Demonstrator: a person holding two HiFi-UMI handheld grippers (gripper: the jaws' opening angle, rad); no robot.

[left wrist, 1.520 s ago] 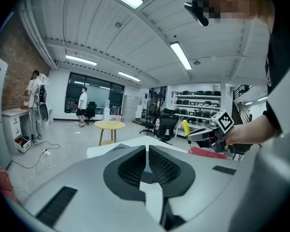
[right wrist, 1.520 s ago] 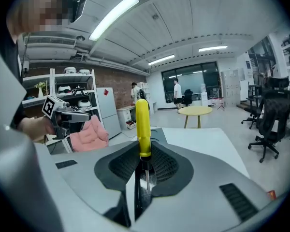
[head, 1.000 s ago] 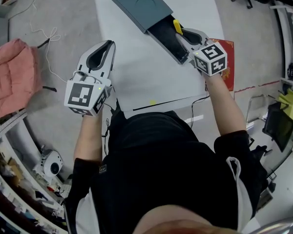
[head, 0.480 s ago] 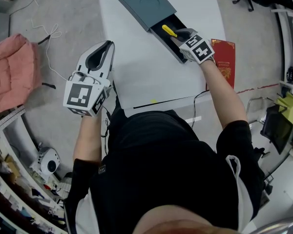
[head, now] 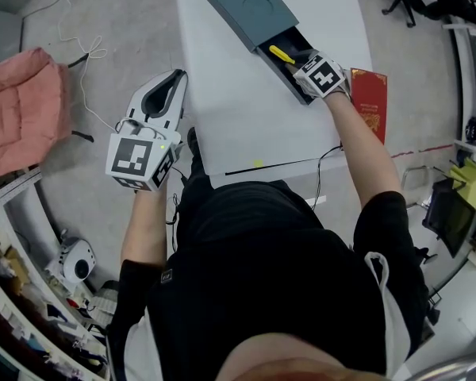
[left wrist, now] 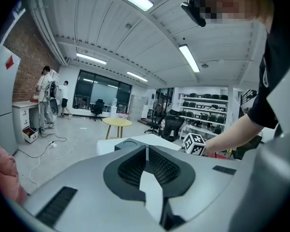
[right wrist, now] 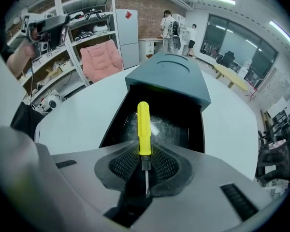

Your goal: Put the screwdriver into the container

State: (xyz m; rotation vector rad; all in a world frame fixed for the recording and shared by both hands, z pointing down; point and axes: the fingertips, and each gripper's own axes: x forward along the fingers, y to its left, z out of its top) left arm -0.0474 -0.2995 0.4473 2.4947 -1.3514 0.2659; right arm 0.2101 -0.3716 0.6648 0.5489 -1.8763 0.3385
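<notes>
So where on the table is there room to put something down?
The white table is bare between the container and the near edge, and also right of the container. It's crowded at the container's open end, where the right gripper holds the screwdriver.

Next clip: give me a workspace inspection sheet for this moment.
Surface: white table; small yellow mark near its front edge.
Job's things: dark container, compartment open; yellow-handled screwdriver held at the opening.
Clutter: red packet at the table's right edge.
Grippers: right gripper shut on the screwdriver; left gripper shut, empty, off the table's left side.
Cables: white cable on the floor.
Surroundings: pink cushion, shelving, people far off.
</notes>
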